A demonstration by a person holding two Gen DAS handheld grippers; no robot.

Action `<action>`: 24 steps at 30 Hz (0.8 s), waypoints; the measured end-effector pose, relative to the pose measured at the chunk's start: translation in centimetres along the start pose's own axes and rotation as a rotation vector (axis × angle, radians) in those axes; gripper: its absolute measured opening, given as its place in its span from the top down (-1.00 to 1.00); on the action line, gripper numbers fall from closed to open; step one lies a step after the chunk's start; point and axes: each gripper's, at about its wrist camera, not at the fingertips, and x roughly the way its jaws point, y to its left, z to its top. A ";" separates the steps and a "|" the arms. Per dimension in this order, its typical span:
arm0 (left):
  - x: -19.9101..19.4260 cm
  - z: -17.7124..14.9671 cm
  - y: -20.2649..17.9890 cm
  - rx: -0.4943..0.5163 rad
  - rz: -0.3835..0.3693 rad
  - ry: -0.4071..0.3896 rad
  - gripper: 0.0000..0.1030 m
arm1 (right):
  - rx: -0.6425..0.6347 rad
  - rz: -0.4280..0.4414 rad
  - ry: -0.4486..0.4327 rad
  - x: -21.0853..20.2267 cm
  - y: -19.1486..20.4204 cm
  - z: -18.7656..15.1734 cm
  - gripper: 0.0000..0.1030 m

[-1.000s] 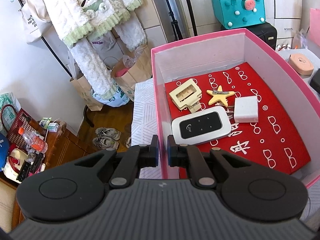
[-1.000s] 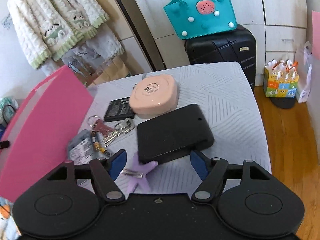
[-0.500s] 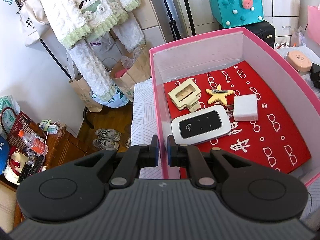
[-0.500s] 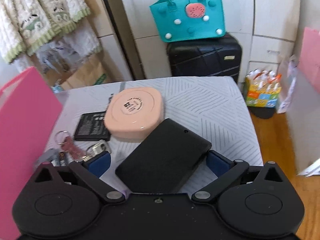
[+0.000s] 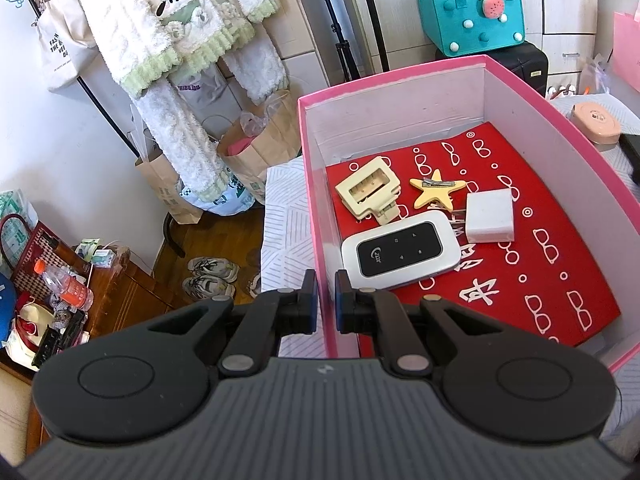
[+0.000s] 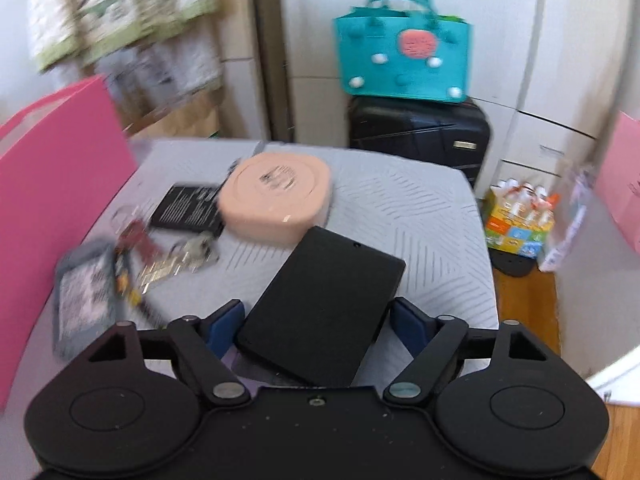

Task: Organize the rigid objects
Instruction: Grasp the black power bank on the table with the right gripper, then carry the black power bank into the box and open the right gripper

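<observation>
The right gripper [image 6: 314, 326] is straddling a flat black rectangular case [image 6: 320, 312], its jaws standing wide to either side with the blue pads [image 6: 224, 326] near the case's edges but not clearly touching, so this looks like the step of lining up a grasp rather than a lift; the view is motion-blurred. The next move probably calls for closing squarely across the case's narrow width, since it is lying skewed and a corner pinch could let it swivel. The left gripper [image 5: 325, 302] is pinching the near left wall of the pink box [image 5: 320, 216], its jaws closed on that wall, seemingly steadying the box for the drop. Inside the box, on a red liner printed with white glasses [image 5: 560, 264], 4 things are lying close together: a white-and-black pocket router [image 5: 400, 254], a white cube charger [image 5: 489, 218], a cream hair claw [image 5: 370, 192] and a yellow star hair clip [image 5: 436, 192]. Just beyond the black case, a peach rounded case [image 6: 276, 194] is resting partly over a black battery [image 6: 186, 208], with a bunch of keys [image 6: 168, 258] and a grey pouch [image 6: 86, 288] to the left, all waiting on the grey patterned tabletop [image 6: 420, 216]. Farther off, a teal felt bag [image 6: 404, 56] is sitting on a black suitcase [image 6: 416, 136] against pale cabinets, and fluffy white-and-green clothing [image 5: 176, 52] is hanging over paper bags and wooden flooring.
</observation>
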 end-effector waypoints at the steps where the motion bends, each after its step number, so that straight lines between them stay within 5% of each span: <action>1: 0.0 0.0 0.0 0.001 0.001 0.000 0.85 | -0.030 0.012 0.006 -0.3 0.0 -0.2 -0.54; 9: 0.1 0.0 -0.1 0.009 0.003 -0.001 0.85 | 0.019 0.041 0.038 -0.6 -1.4 0.3 -0.54; 13: 0.1 -0.1 -0.3 0.012 0.005 0.000 0.85 | 0.032 -0.005 0.033 0.5 -0.7 0.5 -0.70; 16: 0.1 -0.1 -0.3 0.007 0.002 -0.002 0.85 | 0.004 -0.017 -0.012 0.1 0.1 0.3 -0.34; 24: 0.1 -0.2 -0.1 -0.001 -0.008 0.007 0.85 | 0.055 0.054 -0.070 -2.8 -0.3 0.2 -0.32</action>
